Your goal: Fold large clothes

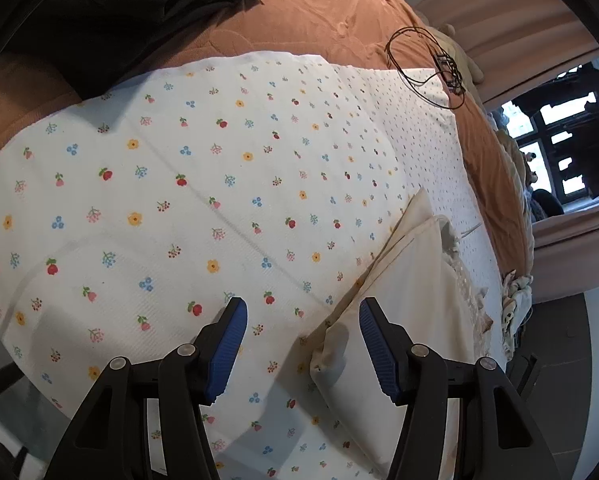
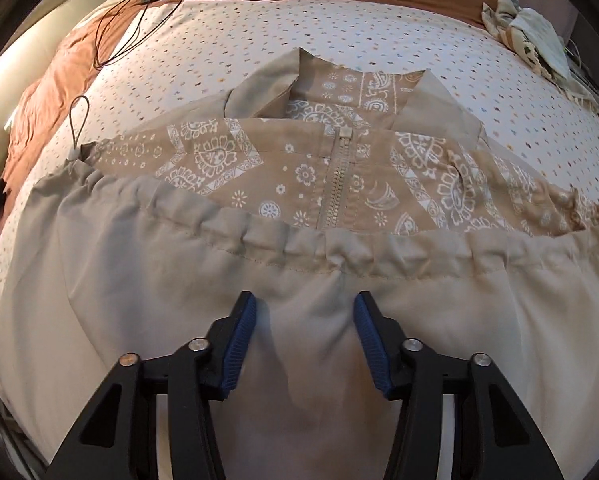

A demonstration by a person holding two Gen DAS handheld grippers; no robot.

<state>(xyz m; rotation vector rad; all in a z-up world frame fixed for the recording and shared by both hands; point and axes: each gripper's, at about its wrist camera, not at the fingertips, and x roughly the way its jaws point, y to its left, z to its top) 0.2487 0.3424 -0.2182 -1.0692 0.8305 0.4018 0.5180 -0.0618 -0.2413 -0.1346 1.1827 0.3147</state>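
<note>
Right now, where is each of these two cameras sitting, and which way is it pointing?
Left wrist: sits on the left gripper, looking down along its blue fingers at the floral sheet and a cream corner of the garment.
Right wrist: sits on the right gripper, tilted down at the beige garment, its zipper beyond; a fold rises between the fingers.
Shared: floral sheet, orange bedcover, black cable.

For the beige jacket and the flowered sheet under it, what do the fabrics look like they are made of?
Jacket: thin, smooth woven cloth, matte with a faint sheen, probably a light synthetic or cotton blend; it gathers in soft puckers along the drawstring hem. Its zipper has pale chunky teeth, plastic or metal, hard to tell. Sheet: matte cotton-like cloth with a fine ribbed or waffle texture and printed flowers.
</note>
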